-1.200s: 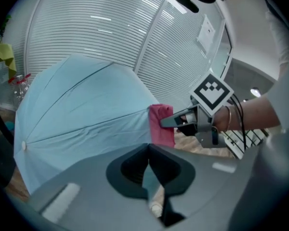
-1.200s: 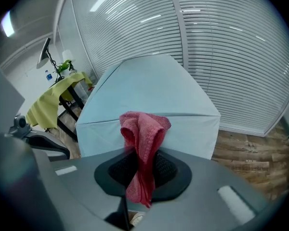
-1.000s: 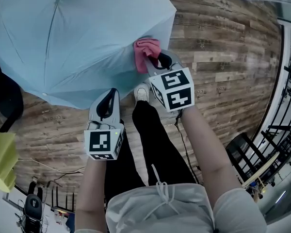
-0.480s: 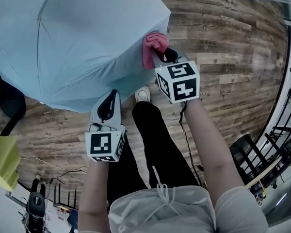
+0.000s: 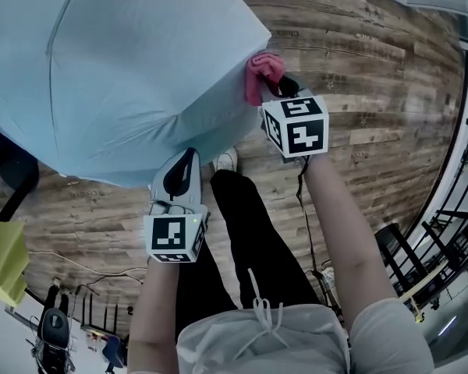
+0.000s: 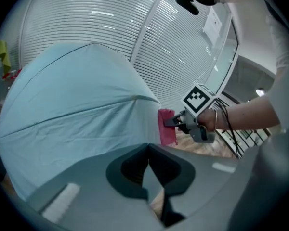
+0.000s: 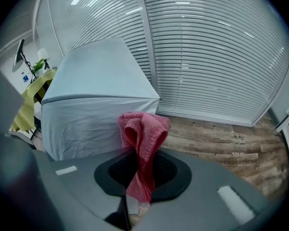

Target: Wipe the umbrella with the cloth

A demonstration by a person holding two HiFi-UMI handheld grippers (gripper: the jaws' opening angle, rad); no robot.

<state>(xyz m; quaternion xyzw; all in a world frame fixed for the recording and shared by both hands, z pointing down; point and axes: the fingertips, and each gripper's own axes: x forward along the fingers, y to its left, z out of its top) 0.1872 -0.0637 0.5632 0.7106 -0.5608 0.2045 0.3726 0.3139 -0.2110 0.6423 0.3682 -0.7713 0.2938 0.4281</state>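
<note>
In the head view the open pale-blue umbrella (image 5: 117, 68) fills the upper left, its canopy over the plank floor (image 5: 366, 76). The pink cloth (image 5: 263, 72) lies against the canopy's right edge, held by the right gripper (image 5: 276, 89). The left gripper (image 5: 188, 157) sits lower, just off the canopy's near edge, pointing at it; whether it touches the fabric cannot be told. Between the arms are the person's black trousers (image 5: 242, 232) and a white shoe (image 5: 227, 160) by the canopy's rim. A yellow sheet (image 5: 3, 259) shows at the left edge. In the left gripper view the left gripper (image 6: 148, 150) has its jaws together with nothing between them. Beyond them the umbrella (image 6: 72, 109) rises in front of white blinds (image 6: 135, 28). At its right edge the right gripper (image 6: 171, 122) presses the cloth (image 6: 166, 129) onto the fabric. In the right gripper view the right gripper (image 7: 140, 170) has its jaws clamped on the cloth (image 7: 143, 129), which bunches up above them. It stands just before the umbrella (image 7: 96, 95), with blinds (image 7: 212, 47) and floor (image 7: 221, 138) behind and the yellow sheet (image 7: 30, 102) at the left.
</note>
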